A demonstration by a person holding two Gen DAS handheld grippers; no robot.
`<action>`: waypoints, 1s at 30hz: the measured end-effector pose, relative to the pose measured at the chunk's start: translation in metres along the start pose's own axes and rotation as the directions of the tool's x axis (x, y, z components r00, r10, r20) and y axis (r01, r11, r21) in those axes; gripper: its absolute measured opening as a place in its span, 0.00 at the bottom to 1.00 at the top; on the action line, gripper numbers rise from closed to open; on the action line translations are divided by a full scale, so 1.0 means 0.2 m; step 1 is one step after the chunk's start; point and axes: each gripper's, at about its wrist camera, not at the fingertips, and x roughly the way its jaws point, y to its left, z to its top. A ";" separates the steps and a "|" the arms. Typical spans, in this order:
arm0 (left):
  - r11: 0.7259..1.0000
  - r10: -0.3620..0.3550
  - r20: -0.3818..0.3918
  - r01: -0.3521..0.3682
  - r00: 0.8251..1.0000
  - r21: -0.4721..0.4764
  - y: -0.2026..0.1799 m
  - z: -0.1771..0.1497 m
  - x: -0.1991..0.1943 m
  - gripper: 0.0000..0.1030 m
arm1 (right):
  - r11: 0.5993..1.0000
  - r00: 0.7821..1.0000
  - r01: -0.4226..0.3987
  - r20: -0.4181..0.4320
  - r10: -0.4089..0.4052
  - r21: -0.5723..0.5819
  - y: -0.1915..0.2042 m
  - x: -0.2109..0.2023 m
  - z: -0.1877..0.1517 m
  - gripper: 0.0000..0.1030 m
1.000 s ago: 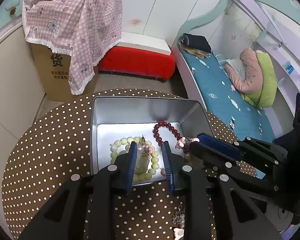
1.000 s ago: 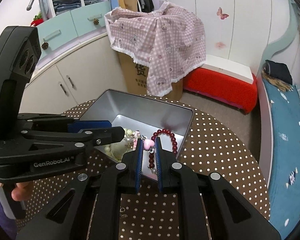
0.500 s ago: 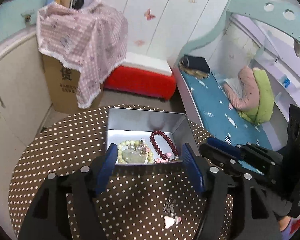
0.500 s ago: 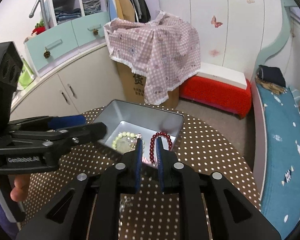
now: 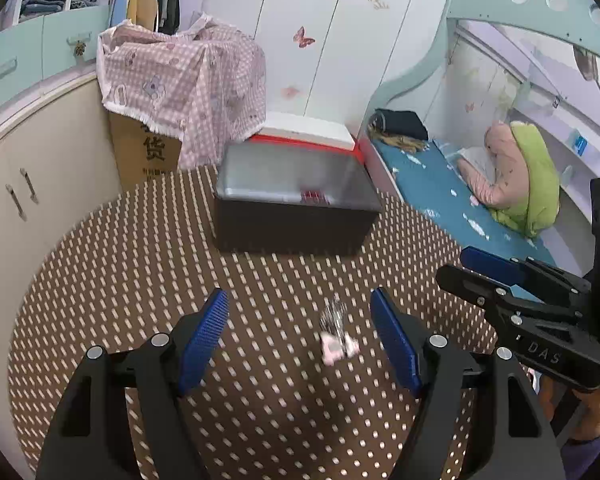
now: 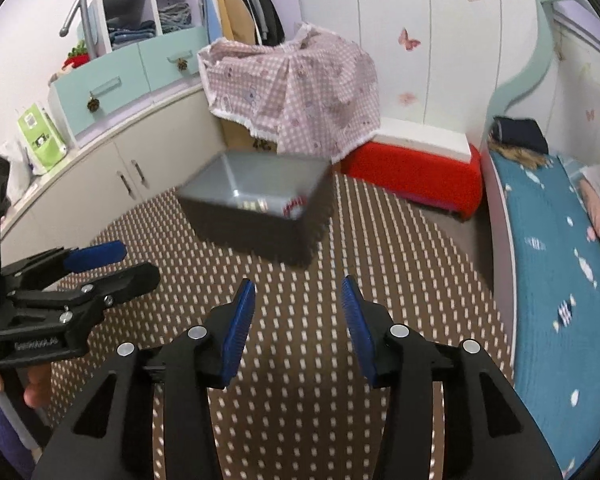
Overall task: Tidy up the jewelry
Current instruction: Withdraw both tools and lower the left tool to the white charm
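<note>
Looking along the left gripper in its own wrist view, its two blue-padded fingers stand wide apart and are opening further, with nothing pressed between them. A small piece of jewelry, a silvery chain with a pale pink charm, lies blurred on the brown polka-dot tablecloth between the jaws, nearer the right-hand one and touching neither. It looks like the next item to pick up, which would explain the wide opening. Farther back on the cloth sits the metal tin; a glimpse of dark red beads shows over its near wall, so part of the jewelry is already stored inside. The right gripper enters from the right edge, held over the table.

From the right wrist view, the right gripper holds nothing; its jaws are parted and opening over bare cloth. The tin stands well ahead, blurred, with pale beads and a hint of red beads inside. The left gripper reaches in from the left, above the cloth. The chain piece is not visible here.
</note>
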 end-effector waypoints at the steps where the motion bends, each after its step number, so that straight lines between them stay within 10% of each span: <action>1: 1.000 0.003 -0.010 -0.003 1.000 0.003 -0.02 -0.03 0.02 0.69 | 1.000 1.000 -0.003 -0.013 0.003 0.009 -0.01 0.01 -0.04 0.43; 30: 0.977 0.212 -0.119 -0.210 0.970 0.024 0.10 -0.16 0.21 0.67 | 0.994 0.993 -0.093 -0.072 0.097 0.055 -0.06 0.13 -0.21 0.51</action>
